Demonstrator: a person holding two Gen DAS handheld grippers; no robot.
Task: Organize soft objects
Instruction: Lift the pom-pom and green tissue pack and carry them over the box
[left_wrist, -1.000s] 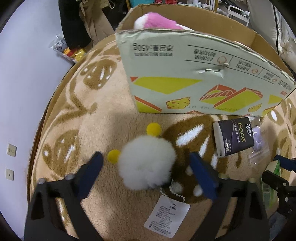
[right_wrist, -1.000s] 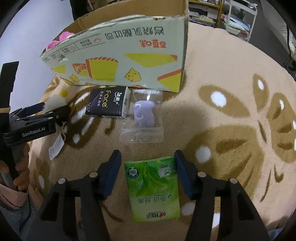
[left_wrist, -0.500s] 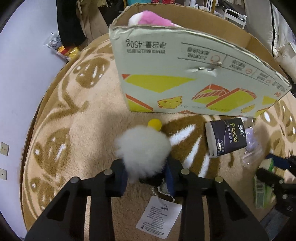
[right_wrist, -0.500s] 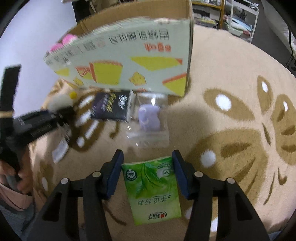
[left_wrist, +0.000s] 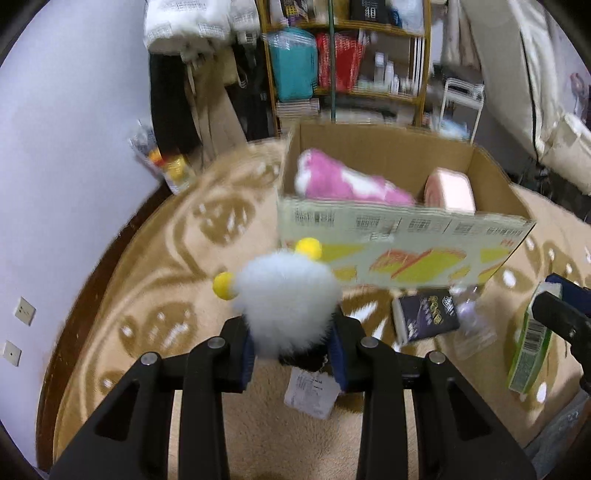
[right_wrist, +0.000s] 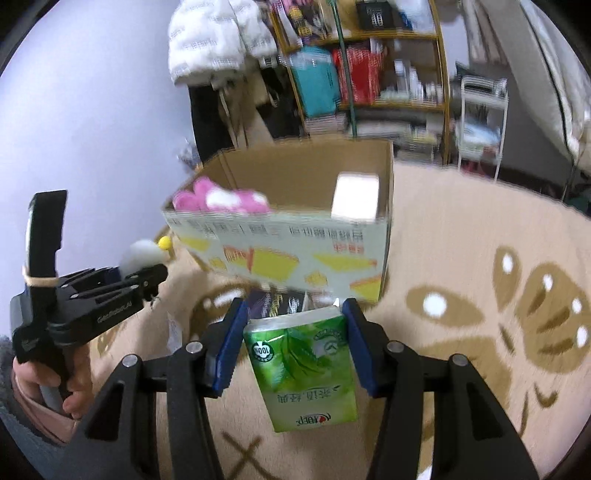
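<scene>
Both tongs are clamped on soft things in front of the cardboard box (left_wrist: 406, 236), which stands open-topped on a beige patterned rug (left_wrist: 155, 295). Left tongs (left_wrist: 293, 354) are closed on a white fluffy pom-pom toy (left_wrist: 286, 295) with two small yellow balls; the toy is off the rug, just short of the box's near wall, and a white paper tag (left_wrist: 310, 391) dangles under it. Right tongs (right_wrist: 291, 347) pinch a green tissue pack (right_wrist: 306, 365) between their blue pads, its lower end hanging clear of the rug on the near side of the box.

Inside the box lie a pink and white plush (left_wrist: 343, 184) at its left end and a pale pink roll-shaped thing (left_wrist: 448, 188) toward its right end. On the rug against the box's near wall rest a dark tissue pack (left_wrist: 424, 317) and, just right of it, a clear plastic bag (left_wrist: 472, 325) with something pale purple inside, too blurred to make out.

From the right wrist view, the left tongs (right_wrist: 147, 280) show off to the box's left, gripped by a hand (right_wrist: 48, 384) in a pink sleeve. Behind the box stands a wooden shelf (left_wrist: 347, 55) crowded with goods, with hanging clothes (left_wrist: 199, 74) to its left.
</scene>
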